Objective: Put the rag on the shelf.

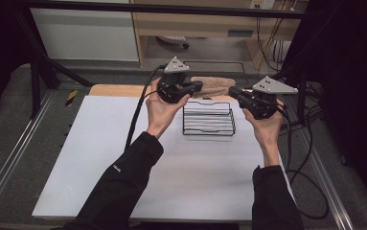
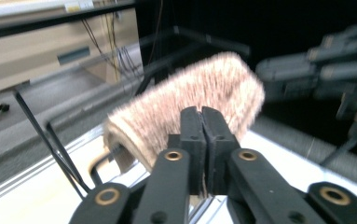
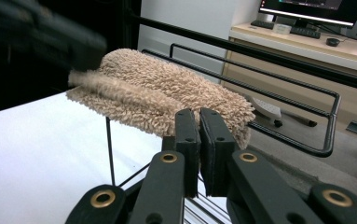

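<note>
A tan fluffy towel hangs folded in the air between my two grippers, above the far edge of a black wire rack. My left gripper is shut on the towel's left end; in the left gripper view a sliver of the towel shows between the closed jaws of my left gripper. My right gripper is shut at the towel's right end, and in the right gripper view the towel meets the jaw tips of my right gripper. The exact pinch there is hidden.
The rack stands on a white tabletop with a wooden strip at its far edge. Black frame bars run behind the table. Cables trail from both grippers. A desk with a monitor stands beyond.
</note>
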{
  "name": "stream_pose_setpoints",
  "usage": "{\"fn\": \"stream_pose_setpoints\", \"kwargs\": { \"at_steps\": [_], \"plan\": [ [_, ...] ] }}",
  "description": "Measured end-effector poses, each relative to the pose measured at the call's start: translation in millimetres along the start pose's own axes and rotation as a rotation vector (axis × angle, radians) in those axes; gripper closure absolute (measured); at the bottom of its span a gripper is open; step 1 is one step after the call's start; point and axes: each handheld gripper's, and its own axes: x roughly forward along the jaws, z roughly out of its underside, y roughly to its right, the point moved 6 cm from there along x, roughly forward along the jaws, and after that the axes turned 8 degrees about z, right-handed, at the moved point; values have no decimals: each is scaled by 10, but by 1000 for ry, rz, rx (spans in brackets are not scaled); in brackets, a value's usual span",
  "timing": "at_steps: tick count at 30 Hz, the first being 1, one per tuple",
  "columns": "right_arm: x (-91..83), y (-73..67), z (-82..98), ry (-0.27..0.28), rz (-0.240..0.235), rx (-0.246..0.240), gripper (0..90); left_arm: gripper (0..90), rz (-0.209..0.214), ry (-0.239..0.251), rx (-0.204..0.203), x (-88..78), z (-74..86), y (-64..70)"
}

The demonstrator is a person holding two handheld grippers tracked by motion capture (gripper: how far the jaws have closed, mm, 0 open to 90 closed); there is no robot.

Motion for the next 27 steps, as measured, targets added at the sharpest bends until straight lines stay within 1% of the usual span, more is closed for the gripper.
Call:
{"fn": "stream_pose_setpoints", "kwargs": {
  "at_steps": [2, 5, 10, 11, 14, 17, 18, 19, 22, 25, 26, 27],
  "plan": [
    [1, -4, 2, -2, 0, -2, 865, 894, 5, -20, 2, 35, 71, 5],
    [8, -9, 14, -8, 0, -6, 860, 895, 11, -25, 0, 55, 142, -4],
    [22, -12, 29, -16, -4, -1, 849, 896, 8, -27, 4, 54, 163, -19],
    [20, -12, 29, -18, -5, 0, 830, 896, 7, -26, 4, 55, 163, -22],
    [8, -9, 28, -17, -11, 5, 812, 896, 2, -27, 7, 62, 168, -33],
    [-18, -6, 21, -7, -19, 15, 771, 896, -1, -28, 11, 76, 179, -38],
    [-30, -3, 9, 3, -23, 23, 760, 896, -1, -28, 12, 79, 182, -37],
    [-30, -3, 9, 3, -23, 23, 760, 896, -2, -28, 14, 84, 187, -36],
    [-37, -16, -9, 14, -37, 43, 763, 896, -4, -32, 26, 94, 211, -34],
    [-38, -33, -9, 16, -47, 48, 780, 896, -10, -40, 35, 103, 258, -47],
    [-29, -56, 14, -9, -62, 55, 823, 896, -13, -41, 35, 104, 274, -54],
    [-29, -56, 14, -9, -62, 55, 823, 896, -15, -40, 33, 106, 287, -61]
  ]
}}
